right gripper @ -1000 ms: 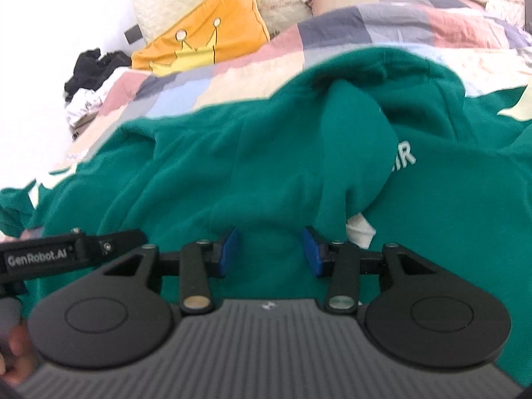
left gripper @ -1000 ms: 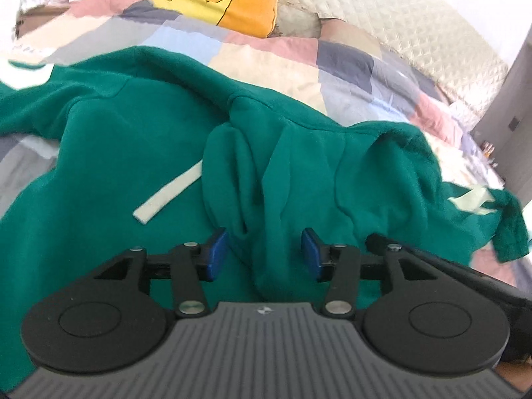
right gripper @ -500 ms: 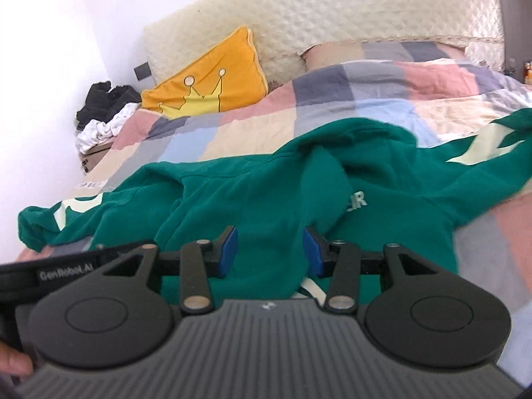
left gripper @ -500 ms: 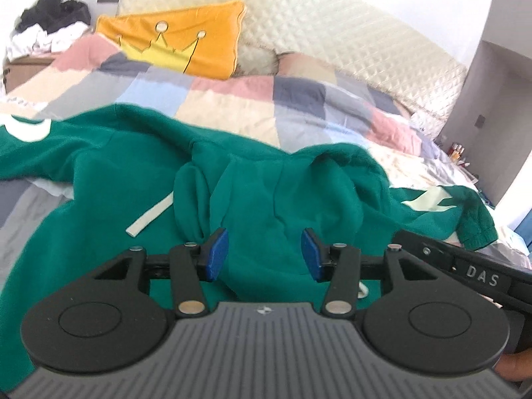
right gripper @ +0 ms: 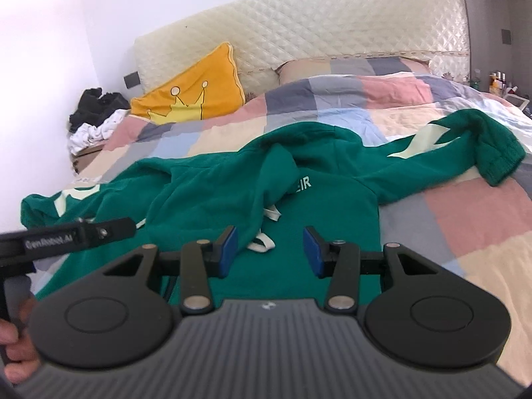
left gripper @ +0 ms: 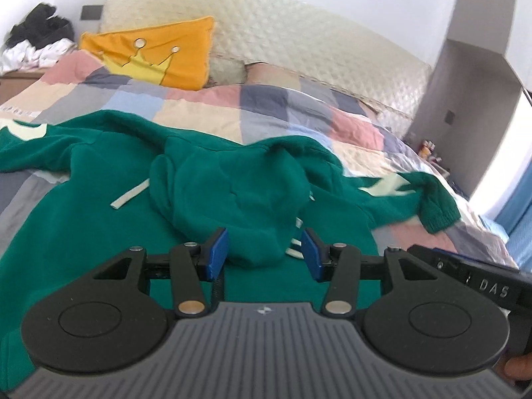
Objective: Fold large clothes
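Green hoodie (right gripper: 299,232) lies spread on the bed (right gripper: 465,226), sleeves out to both sides, hood flopped onto the chest. No fold visible yet; by my read, all folding remains. Left gripper (left gripper: 264,252) and right gripper (right gripper: 270,251) hang above it, jaws apart, holding nothing.

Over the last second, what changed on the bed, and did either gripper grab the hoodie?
Both grippers pulled back and up from the green hoodie, so more of the bed shows. Left gripper and right gripper stayed open, holding nothing. The hoodie lies unmoved, hood flopped over its chest; orange pillow unchanged.
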The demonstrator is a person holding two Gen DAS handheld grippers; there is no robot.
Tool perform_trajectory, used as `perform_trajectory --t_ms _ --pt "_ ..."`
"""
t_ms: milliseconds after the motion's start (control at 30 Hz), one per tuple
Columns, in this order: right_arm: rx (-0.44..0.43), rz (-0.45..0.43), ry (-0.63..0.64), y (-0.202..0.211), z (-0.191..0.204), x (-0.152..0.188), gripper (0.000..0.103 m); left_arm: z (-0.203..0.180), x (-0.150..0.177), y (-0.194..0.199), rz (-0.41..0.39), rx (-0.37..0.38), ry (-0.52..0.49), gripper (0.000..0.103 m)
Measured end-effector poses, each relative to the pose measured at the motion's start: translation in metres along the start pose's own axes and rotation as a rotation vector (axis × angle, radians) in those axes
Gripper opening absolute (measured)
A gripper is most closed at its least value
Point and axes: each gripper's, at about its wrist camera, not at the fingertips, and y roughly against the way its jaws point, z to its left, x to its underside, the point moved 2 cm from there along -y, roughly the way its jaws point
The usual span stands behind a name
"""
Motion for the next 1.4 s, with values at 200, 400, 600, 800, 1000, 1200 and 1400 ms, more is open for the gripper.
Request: perform_trajectory --t_ms 200,400,600,800,1000,1200,1400 --pt "0.008 -0.028 0.008 0.027 -0.006 0.012 0.046 -0.026 0.016 0.021 -0.006 0.022 -0.053 0.054" --pt "0.031 -0.048 -0.046 0.043 -0.023 0.019 0.047 -0.043 0.025 0.024 0.001 0.026 -0.106 0.054" --pt "0.080 -0.036 -0.144 0.030 -0.058 0.005 0.047 -0.043 0.033 0.013 0.041 0.023 -0.111 0.054" --pt "0.102 0.008 -0.310 -0.016 -0.113 -0.021 0.050 -0.034 0.034 -0.002 0.076 0.018 -0.099 0.054" --pt "0.149 0.061 -0.495 -0.095 -0.192 -0.034 0.058 -0.021 0.036 -0.021 0.123 0.008 -0.047 0.054" --pt "0.146 0.032 -0.786 -0.157 -0.266 -0.014 0.081 -0.013 0.042 -0.044 0.167 -0.010 -0.016 0.055" --pt "0.255 -0.050 -0.850 -0.192 -0.319 -0.008 0.078 -0.006 0.047 -0.070 0.219 -0.013 0.010 0.055"
